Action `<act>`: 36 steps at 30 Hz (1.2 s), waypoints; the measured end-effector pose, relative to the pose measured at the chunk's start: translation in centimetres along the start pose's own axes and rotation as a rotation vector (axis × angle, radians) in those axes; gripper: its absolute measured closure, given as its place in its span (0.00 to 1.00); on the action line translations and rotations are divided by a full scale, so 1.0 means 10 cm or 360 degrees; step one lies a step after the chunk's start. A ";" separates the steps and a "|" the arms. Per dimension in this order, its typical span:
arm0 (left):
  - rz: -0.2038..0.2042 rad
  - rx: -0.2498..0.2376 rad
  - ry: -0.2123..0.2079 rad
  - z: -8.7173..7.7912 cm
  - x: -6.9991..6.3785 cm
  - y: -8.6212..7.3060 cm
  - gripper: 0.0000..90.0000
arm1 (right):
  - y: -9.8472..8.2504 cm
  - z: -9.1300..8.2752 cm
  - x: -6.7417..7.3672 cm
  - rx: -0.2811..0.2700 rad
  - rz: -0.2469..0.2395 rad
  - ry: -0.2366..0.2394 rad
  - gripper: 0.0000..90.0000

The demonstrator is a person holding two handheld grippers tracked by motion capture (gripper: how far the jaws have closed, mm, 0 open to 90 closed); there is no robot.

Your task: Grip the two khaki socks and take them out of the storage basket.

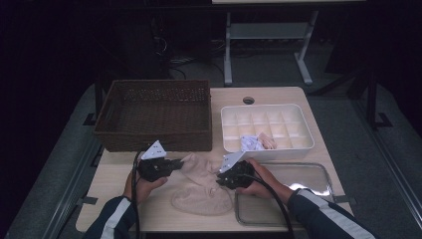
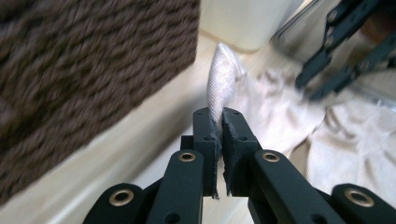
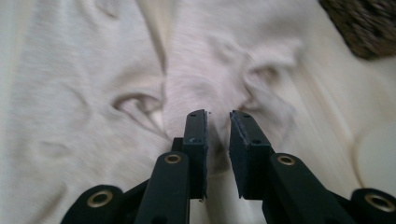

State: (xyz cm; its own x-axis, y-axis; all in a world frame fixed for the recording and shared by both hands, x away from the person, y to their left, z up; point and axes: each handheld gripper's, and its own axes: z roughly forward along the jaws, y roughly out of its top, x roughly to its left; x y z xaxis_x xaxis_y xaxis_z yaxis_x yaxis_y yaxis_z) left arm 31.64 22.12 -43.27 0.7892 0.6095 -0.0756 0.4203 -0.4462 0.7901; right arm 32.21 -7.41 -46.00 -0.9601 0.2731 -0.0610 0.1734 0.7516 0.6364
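The cloth lies on the table, hemmed by basket, organizer and tray. The left gripper pinches a raised fold; the right gripper, jaws narrow with a gap, sits over the cloth.

Left gripper: black body, grey three-cornered plate on top, black cable trailing. Right gripper: same build, same plate, black cable. Jaws: black bars, brass-ringed pivots, small screws, dark pads with frayed edges. Sleeves: dark, pale lengthwise stripe.
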 end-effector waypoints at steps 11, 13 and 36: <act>-0.0015 0.0159 0.0153 -0.05 0.08 -0.20 0.60 | 0.02 -0.08 -0.02 -0.0059 0.0108 -0.0167 0.81; -0.0015 0.0138 0.0162 -0.05 0.08 -0.19 0.55 | 0.02 -0.08 -0.03 -0.0067 0.0116 -0.0163 0.78; 0.0002 0.0246 0.0033 0.23 0.17 -0.20 0.79 | -0.05 0.02 -0.18 -0.0031 0.0361 -0.0013 0.70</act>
State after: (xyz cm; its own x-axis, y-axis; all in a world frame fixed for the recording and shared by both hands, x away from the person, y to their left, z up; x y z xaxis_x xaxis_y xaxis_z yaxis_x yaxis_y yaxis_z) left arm 33.20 22.55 -46.39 0.7810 0.6215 -0.0610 0.4846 -0.5414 0.6871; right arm 33.89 -8.21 -46.37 -0.8951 0.4388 0.0791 0.3804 0.6588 0.6491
